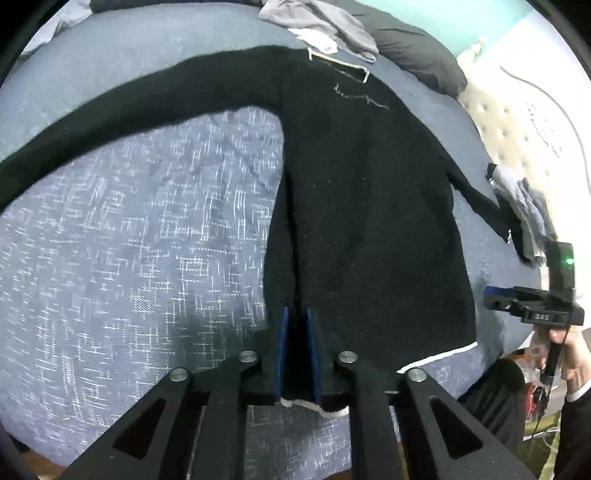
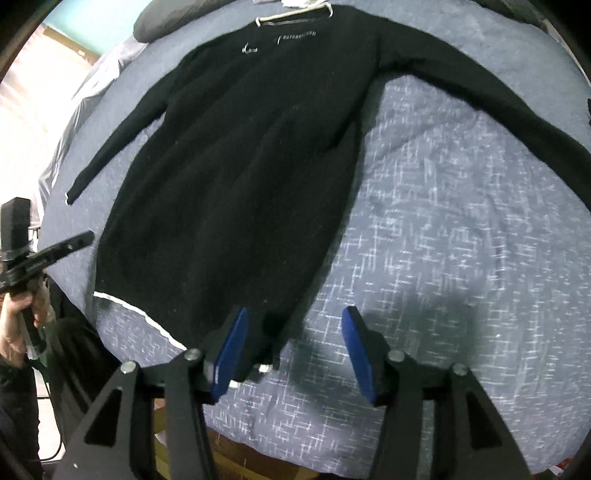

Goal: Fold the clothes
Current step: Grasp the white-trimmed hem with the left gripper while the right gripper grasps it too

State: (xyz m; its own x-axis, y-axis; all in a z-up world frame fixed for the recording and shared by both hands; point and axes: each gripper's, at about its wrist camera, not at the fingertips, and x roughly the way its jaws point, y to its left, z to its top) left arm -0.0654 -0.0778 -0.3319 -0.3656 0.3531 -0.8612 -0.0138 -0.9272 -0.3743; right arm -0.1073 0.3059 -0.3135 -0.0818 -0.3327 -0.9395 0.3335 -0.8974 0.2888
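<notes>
- Black knit: one sweater (image 1: 369, 206) lies flat on the blue-grey bedspread (image 1: 129, 240), both sleeves spread outward.
- Two grippers: the left gripper (image 1: 297, 354) is clenched on the sweater's white-trimmed hem; the right gripper (image 2: 295, 354) is spread wide, released, just over the hem corner.
- Bare bedspread lies open beside the sweater; other clothes (image 1: 325, 26) are heaped near the collar.

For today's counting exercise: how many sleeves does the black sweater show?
2: one sleeve at image left, cuff showing; other sleeve at image right, cuff out of frame.

Sweater (image 2: 236, 177) chest print unreadable; no legible text
</notes>
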